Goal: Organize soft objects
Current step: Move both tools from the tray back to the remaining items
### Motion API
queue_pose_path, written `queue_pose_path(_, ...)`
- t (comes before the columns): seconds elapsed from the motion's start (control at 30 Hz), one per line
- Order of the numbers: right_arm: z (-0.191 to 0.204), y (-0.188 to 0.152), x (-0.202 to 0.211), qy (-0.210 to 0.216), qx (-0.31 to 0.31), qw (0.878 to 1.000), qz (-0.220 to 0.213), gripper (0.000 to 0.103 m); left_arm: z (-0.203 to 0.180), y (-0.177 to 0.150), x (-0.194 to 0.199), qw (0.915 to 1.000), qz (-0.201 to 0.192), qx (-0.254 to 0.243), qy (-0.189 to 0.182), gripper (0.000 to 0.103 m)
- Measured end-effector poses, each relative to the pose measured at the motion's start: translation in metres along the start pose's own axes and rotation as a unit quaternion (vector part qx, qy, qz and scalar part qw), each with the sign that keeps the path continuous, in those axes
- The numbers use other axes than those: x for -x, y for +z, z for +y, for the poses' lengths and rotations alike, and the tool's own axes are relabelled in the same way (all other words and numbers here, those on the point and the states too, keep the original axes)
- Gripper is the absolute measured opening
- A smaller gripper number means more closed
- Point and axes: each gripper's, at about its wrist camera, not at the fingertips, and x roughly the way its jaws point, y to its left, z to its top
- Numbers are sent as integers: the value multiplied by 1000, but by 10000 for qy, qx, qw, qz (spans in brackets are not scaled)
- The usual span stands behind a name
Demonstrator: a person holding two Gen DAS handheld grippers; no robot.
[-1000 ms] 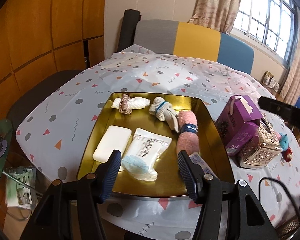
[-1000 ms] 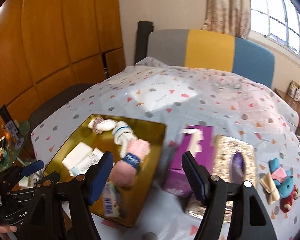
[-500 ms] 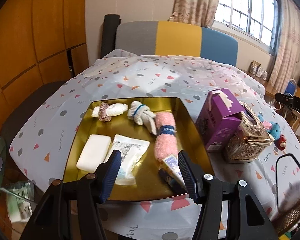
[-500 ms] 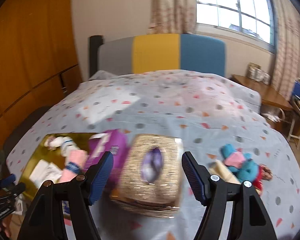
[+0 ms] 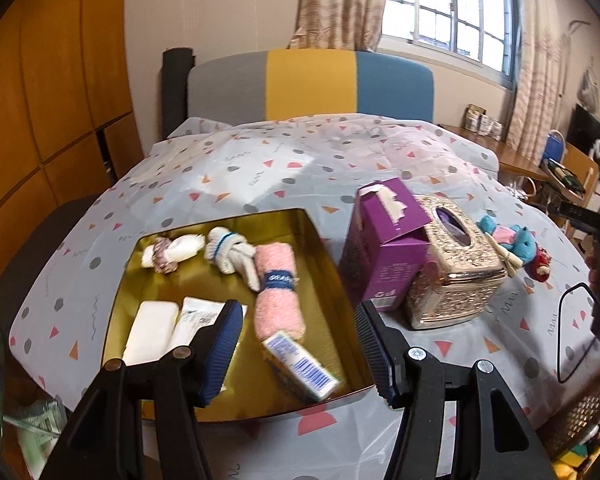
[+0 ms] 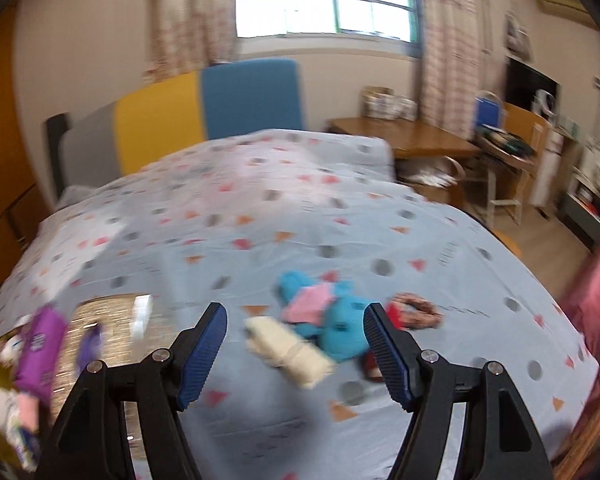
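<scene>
A gold tray [image 5: 324,256] on the patterned tablecloth holds a rolled pink towel [image 5: 278,300], a knotted white sock [image 5: 232,254], a white roll with a scrunchie [image 5: 172,250], a white bar [image 5: 152,330], a wipes pack [image 5: 196,318] and a small blue-and-white box [image 5: 300,366]. My left gripper [image 5: 300,344] hangs open over the tray's near edge, holding nothing. In the blurred right wrist view, my right gripper [image 6: 294,354] is open above a blue plush toy [image 6: 328,316], a cream cloth roll [image 6: 288,352] and a red scrunchie [image 6: 414,316].
A purple carton [image 5: 388,248] and a glittery gold tissue box [image 5: 456,276] stand right of the tray. The plush toy [image 5: 516,240] lies beyond them. A tricolour headboard [image 5: 312,84] backs the surface. A wooden desk [image 6: 404,138] and chairs stand at the right.
My right gripper swept right from the tray, past the purple carton and tissue box, to the plush toys. My left gripper drifted right over the tray. Both stayed open.
</scene>
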Motion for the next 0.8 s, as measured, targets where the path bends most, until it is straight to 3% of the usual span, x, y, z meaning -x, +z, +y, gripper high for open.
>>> queue_pose_path(0.23,-63,-12,-32,-648,-722,9951,174,72,-31,13,-3,9992,-37,-346,-204,60)
queue_pose_path(0.43,-91,-19,-38,-451,-1472,9872,418,72,-71,26,-4,9952,-75,-764,-607,60)
queue_pose_path(0.63,-111,-28,-43,-410,-2081,9749,679,72,-121,45,-8,9856,-49,-1126,-1260,60)
queue_pose_path(0.8,-131,-37,-45,-311,-2670,9598,806,72,-178,61,-17,9706,130,-1448,-1920,60)
